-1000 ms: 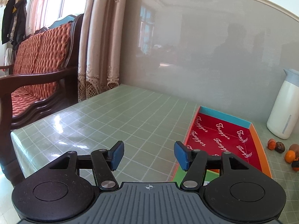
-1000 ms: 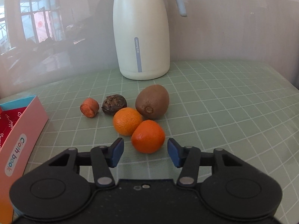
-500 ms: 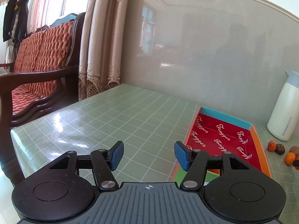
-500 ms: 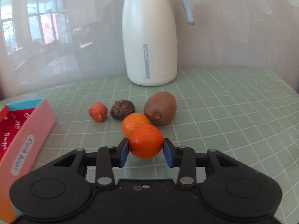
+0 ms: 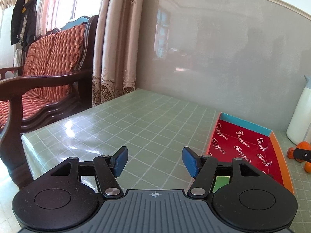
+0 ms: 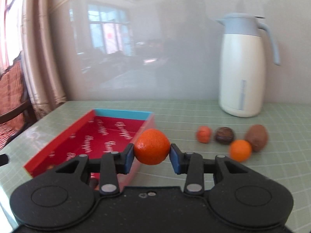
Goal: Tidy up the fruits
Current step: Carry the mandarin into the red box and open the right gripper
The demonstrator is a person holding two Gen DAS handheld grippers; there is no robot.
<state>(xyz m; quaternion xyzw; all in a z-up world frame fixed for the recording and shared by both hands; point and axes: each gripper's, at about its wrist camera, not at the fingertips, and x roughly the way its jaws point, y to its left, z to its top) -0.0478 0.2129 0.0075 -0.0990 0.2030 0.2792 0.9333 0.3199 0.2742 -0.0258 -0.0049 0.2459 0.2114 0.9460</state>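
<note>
My right gripper (image 6: 151, 155) is shut on an orange tangerine (image 6: 152, 149) and holds it in the air over the right wall of the red-lined box (image 6: 93, 136). On the table to the right lie a second tangerine (image 6: 240, 150), a brown kiwi (image 6: 256, 140), a dark wrinkled fruit (image 6: 224, 135) and a small orange-red fruit (image 6: 203, 134). My left gripper (image 5: 155, 160) is open and empty above the green tablecloth, left of the box (image 5: 243, 145). The held tangerine (image 5: 304, 145) and the right gripper's tip show at the far right of the left wrist view.
A white jug with a pale blue lid (image 6: 244, 66) stands by the wall behind the fruits. A wooden sofa with red cushions (image 5: 44, 73) and curtains (image 5: 116, 44) stand off the table's left edge. Small dark items lie in the box's near end, mostly hidden.
My right gripper closed on the tangerine, lifted it off the table and swung it left to the box. My left gripper stayed open and almost still.
</note>
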